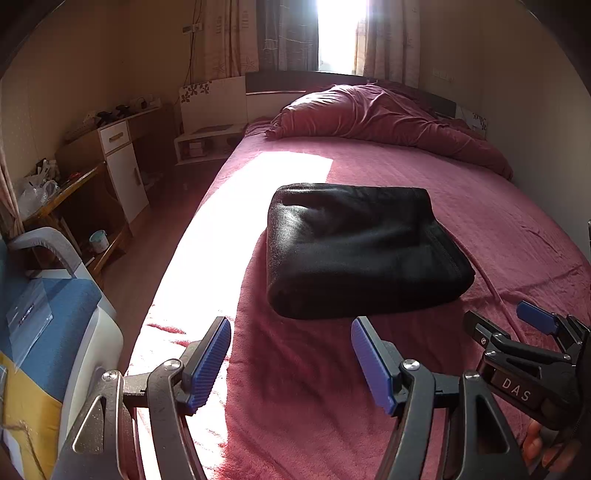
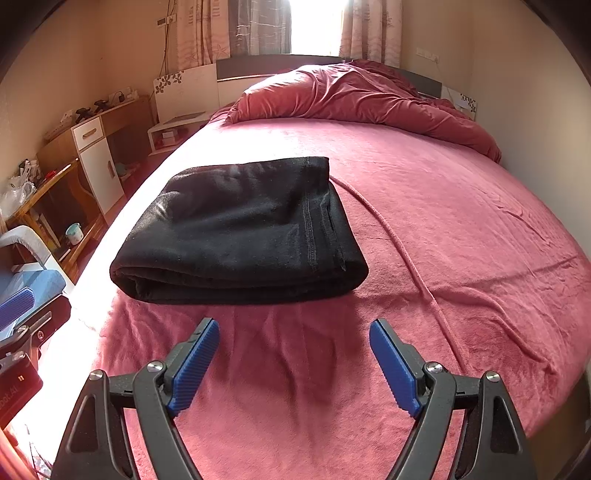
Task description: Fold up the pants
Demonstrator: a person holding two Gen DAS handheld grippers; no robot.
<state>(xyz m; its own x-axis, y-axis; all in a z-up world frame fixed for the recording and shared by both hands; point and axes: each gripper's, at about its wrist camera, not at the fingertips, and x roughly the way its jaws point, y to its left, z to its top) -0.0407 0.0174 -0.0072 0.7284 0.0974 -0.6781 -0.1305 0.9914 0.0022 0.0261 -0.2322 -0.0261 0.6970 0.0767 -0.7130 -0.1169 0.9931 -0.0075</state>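
Sunlit window [image 1: 341, 33] behind curtains [image 1: 388, 37]; red-covered bed [image 2: 461, 229]; wooden desk [image 1: 122, 147] leftward.

left gripper [image 1: 290, 325] jaws apart | right gripper [image 2: 294, 326] jaws apart

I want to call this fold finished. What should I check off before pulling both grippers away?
1. Black pants folded into a compact stack: ok.
2. Stack lies flat on the pink bedspread, fully supported: ok.
3. Left gripper jaws open, holding nothing: ok.
4. Right gripper jaws open, apart from the pants: ok.
5. No loose leg or hem sticking out: ok on the sides shown; far side cannot tell.
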